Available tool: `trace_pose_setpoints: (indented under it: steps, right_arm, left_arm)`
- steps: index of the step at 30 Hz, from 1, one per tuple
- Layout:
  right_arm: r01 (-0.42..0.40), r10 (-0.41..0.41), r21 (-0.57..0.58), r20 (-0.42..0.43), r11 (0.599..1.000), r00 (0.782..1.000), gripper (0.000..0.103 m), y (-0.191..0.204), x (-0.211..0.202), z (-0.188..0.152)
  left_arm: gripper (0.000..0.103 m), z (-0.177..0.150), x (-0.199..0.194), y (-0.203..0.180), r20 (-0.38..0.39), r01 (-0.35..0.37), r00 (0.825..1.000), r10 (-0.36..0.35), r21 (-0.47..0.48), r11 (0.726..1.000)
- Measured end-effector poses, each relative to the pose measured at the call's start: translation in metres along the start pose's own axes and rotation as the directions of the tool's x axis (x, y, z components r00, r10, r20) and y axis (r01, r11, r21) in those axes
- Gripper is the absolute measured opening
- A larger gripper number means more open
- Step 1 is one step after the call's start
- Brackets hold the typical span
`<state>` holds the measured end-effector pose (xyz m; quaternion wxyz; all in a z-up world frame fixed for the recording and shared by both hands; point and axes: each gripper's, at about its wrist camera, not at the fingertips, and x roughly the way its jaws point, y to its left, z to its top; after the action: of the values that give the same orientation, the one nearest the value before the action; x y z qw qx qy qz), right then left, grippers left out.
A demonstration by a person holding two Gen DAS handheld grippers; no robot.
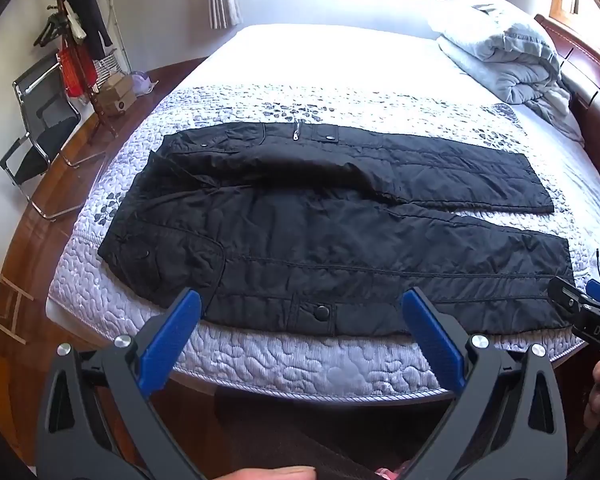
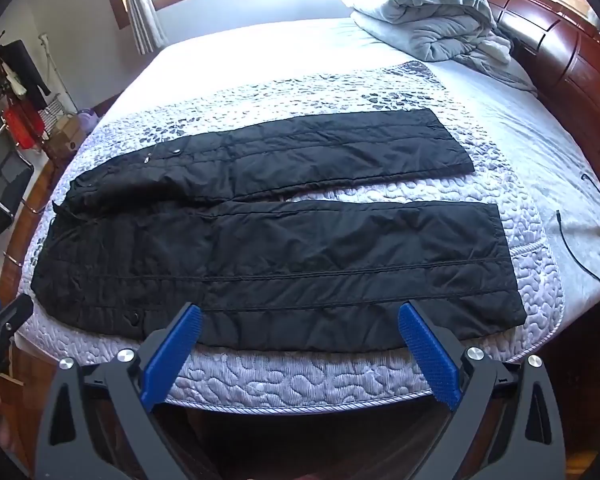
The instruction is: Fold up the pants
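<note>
Two grippers at the bottom of the frames, left gripper (image 1: 302, 304) and right gripper (image 2: 300, 316), each with two blue fingers spread wide apart, gripping nothing, hovering at the near edge of the bed (image 1: 284, 364). Just beyond, one pair of black pants (image 1: 340, 236) spread flat across the quilted cover, waist at frame left, two legs reaching right. Farther off, one folded grey duvet (image 1: 496, 48) at upper right, one coat rack (image 1: 72, 40) at upper left.
</note>
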<state>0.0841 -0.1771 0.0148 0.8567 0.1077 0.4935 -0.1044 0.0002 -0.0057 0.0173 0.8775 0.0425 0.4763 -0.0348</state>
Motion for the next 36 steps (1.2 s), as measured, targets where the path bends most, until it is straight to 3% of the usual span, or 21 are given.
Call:
trace_pose_setpoints:
  steps: [10,36]
  right_arm:
    - [-0.022,0.021,0.016,0.032,1.000,0.999,0.099,-0.008,0.003,-0.003]
    - [-0.018,0.017,0.023,0.014,1.000,1.000,0.099,-0.011,0.009,-0.002]
  left_arm:
    - [0.101,0.000,0.000,-0.002,0.005,-0.001,1.000,0.001,0.007,1.000]
    - [0.101,0.001,-0.003,-0.003,0.023,0.002,1.000,-0.002,0.009,1.000]
